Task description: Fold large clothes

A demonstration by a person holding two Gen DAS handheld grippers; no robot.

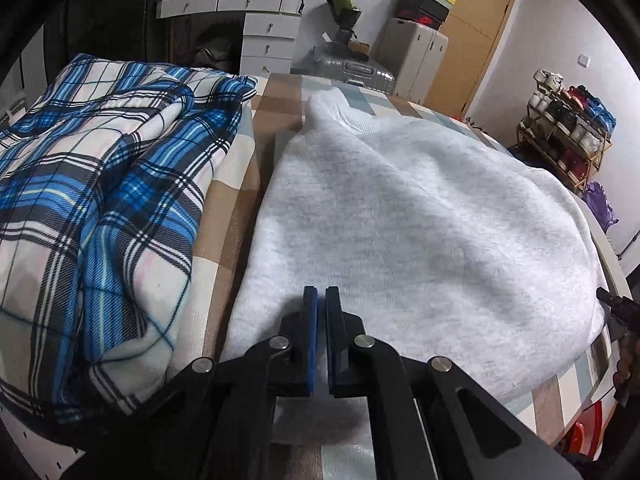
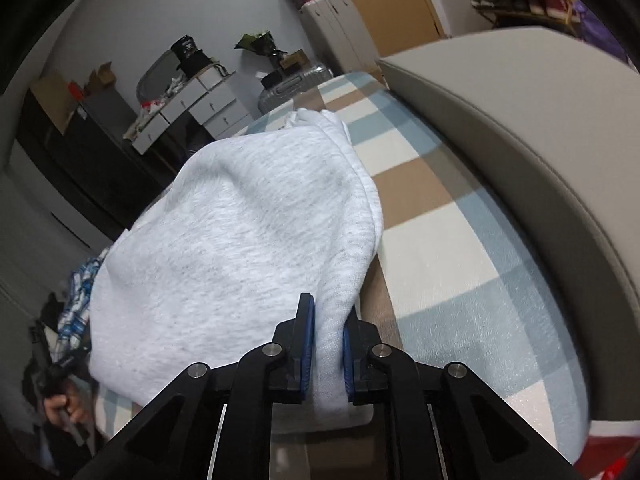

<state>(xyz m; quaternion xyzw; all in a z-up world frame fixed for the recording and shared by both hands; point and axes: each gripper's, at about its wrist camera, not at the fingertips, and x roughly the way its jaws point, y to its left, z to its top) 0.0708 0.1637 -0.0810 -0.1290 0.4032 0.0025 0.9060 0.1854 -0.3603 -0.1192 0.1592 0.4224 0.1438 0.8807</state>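
A light grey sweatshirt [image 1: 420, 216] lies folded on the checked bed cover [image 1: 280, 100], collar at the far end. My left gripper [image 1: 321, 300] is shut at the sweatshirt's near edge; a thin layer of grey fabric seems pinched between the blue pads, with cloth showing below them. In the right wrist view the same sweatshirt [image 2: 240, 232] bulges upward. My right gripper [image 2: 329, 320] is shut on a thick fold of its near right edge, held between the blue pads.
A blue and white plaid blanket [image 1: 92, 200] is piled left of the sweatshirt. A padded beige headboard [image 2: 520, 140] runs along the right. Drawers [image 1: 264, 32], a suitcase [image 1: 352, 72] and a shoe rack [image 1: 568, 132] stand beyond the bed.
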